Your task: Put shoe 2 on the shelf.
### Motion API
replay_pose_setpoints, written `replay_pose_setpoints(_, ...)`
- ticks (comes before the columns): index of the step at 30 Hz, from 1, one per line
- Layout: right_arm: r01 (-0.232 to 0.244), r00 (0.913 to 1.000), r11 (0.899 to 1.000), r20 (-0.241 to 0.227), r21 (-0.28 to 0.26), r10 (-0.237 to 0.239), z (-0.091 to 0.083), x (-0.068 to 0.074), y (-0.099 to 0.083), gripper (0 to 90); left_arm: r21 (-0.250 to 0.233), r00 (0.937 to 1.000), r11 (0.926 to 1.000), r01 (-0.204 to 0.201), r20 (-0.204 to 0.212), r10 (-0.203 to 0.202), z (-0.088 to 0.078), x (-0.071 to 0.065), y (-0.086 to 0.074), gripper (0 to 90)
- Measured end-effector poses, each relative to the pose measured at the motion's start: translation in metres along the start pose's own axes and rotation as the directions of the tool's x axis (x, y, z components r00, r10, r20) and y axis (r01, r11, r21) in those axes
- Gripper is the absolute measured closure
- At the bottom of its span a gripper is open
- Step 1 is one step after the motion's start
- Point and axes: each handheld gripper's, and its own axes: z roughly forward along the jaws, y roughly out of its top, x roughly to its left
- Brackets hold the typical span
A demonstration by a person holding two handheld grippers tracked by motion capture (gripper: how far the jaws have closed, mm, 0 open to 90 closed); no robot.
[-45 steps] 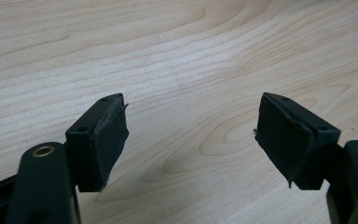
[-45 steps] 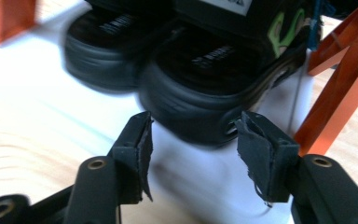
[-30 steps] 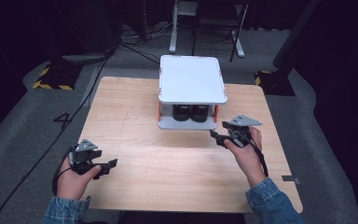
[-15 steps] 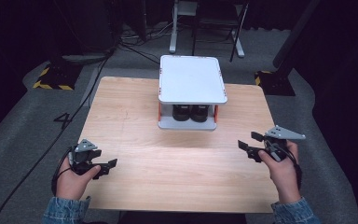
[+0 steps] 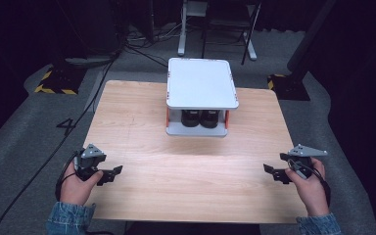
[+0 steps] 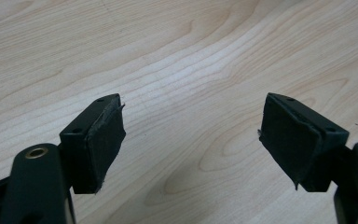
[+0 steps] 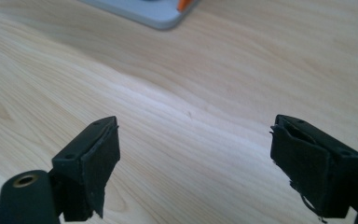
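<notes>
Near the front edge of the table (image 5: 186,147), both grippers are hovering low over bare wood, well apart from the shelf (image 5: 201,83) standing at the table's far middle. That shelf is the landmark: a white two-level stand with orange posts, and two dark pots (image 5: 200,118) are sitting side by side on its lower level, under the top plate.

Left gripper (image 5: 111,172) is sitting front-left of the shelf, jaws released, nothing between the pads (image 6: 100,140); wood grain is showing through the gap. Right gripper (image 5: 274,173) is sitting front-right of the shelf, near the table's right edge; its jaws have just been opening and are now standing wide, also empty. Its own view is catching a corner of the shelf base (image 7: 154,11) far ahead.

Judgement on progress: the pots are looking stowed and untouched by either gripper, and both hands are resting at the front corners. Work is reading as finished, or between steps; nothing visible on the table is waiting to be moved.
</notes>
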Motion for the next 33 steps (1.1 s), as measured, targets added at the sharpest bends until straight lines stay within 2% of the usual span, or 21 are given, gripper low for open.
replay_pose_setpoints(4, -0.003, 0.9996, 0.995, 0.028, 0.104, 0.000, 0.011, -0.008, -0.014, 16.1, 0.026, 0.9998, 0.9996, -0.012, -0.017, 0.013, 0.007, 0.001, 0.000, 22.0)
replay_pose_setpoints(7, -0.019, 0.9996, 0.993, 0.025, 0.116, 0.017, 0.018, -0.010, -0.021, 16.1, 0.041, 0.9999, 0.9992, -0.003, -0.012, 0.003, 0.012, 0.002, 0.000, 21.2)
replay_pose_setpoints(10, -0.037, 0.9991, 0.993, 0.025, 0.115, 0.034, 0.028, -0.011, -0.029, 16.1, 0.051, 0.9998, 0.9987, -0.006, -0.017, 0.007, 0.015, 0.002, 0.001, 20.5)
replay_pose_setpoints(11, -0.030, 0.9993, 0.993, 0.025, 0.110, 0.027, 0.031, -0.012, -0.031, 16.1, 0.049, 0.9998, 0.9988, 0.002, -0.020, -0.001, 0.016, 0.001, 0.001, 20.4)
replay_pose_setpoints(12, -0.019, 0.9996, 0.995, 0.024, 0.095, 0.017, 0.034, -0.012, -0.032, 16.1, 0.051, 0.9998, 0.9987, -0.009, -0.018, 0.010, 0.018, 0.002, 0.001, 20.0)
replay_pose_setpoints(14, 0.000, 0.9997, 0.999, 0.026, 0.046, -0.001, 0.040, -0.013, -0.035, 16.1, 0.055, 0.9998, 0.9985, -0.010, -0.015, 0.011, 0.020, 0.002, 0.001, 19.8)
replay_pose_setpoints(15, 0.019, 0.9996, 1.000, 0.021, -0.003, -0.019, 0.043, -0.014, -0.036, 16.1, 0.046, 0.9997, 0.9989, -0.014, -0.020, 0.015, 0.021, 0.002, 0.001, 19.7)
replay_pose_setpoints(16, 0.014, 0.9997, 1.000, 0.018, -0.027, -0.013, 0.045, -0.014, -0.036, 16.1, 0.033, 0.9995, 0.9994, -0.014, -0.029, 0.014, 0.021, 0.003, 0.002, 20.1)
replay_pose_setpoints(18, 0.009, 0.9995, 1.000, 0.029, -0.006, -0.009, 0.051, -0.016, -0.037, 16.1, 0.003, 0.9991, 0.9999, -0.013, -0.041, 0.013, 0.023, 0.004, 0.002, 21.4)
replay_pose_setpoints(21, 0.007, 0.9990, 1.000, 0.045, 0.015, -0.007, 0.058, -0.016, -0.039, 15.9, -0.008, 0.9985, 0.9999, -0.011, -0.053, 0.010, 0.025, 0.004, 0.000, 21.0)
replay_pose_setpoints(23, -0.011, 0.9988, 1.000, 0.048, 0.001, 0.011, 0.064, -0.017, -0.041, 12.7, -0.006, 0.9987, 0.9999, -0.012, -0.049, 0.012, 0.028, 0.005, -0.001, 20.5)
replay_pose_setpoints(25, -0.001, 0.9996, 1.000, 0.028, 0.004, 0.001, 0.065, -0.019, -0.040, 10.8, -0.015, 0.9986, 0.9999, -0.006, -0.053, 0.005, 0.031, 0.006, -0.003, 20.2)
replay_pose_setpoints(29, 0.013, 0.9996, 1.000, 0.023, 0.023, -0.013, 0.069, -0.021, -0.037, 1.0, -0.076, 0.9976, 0.9967, 0.027, -0.061, -0.032, 0.034, 0.009, -0.006, 18.5)
replay_pose_setpoints(31, 0.004, 0.9996, 0.999, 0.028, 0.033, -0.005, 0.071, -0.021, -0.036, 0.0, -0.080, 0.9948, 0.9963, 0.034, -0.093, -0.041, 0.038, 0.011, -0.007, 17.5)
replay_pose_setpoints(33, 0.009, 0.9995, 0.999, 0.030, 0.034, -0.010, 0.072, -0.022, -0.035, 0.0, -0.073, 0.9938, 0.9965, 0.041, -0.100, -0.048, 0.040, 0.012, -0.009, 17.5)
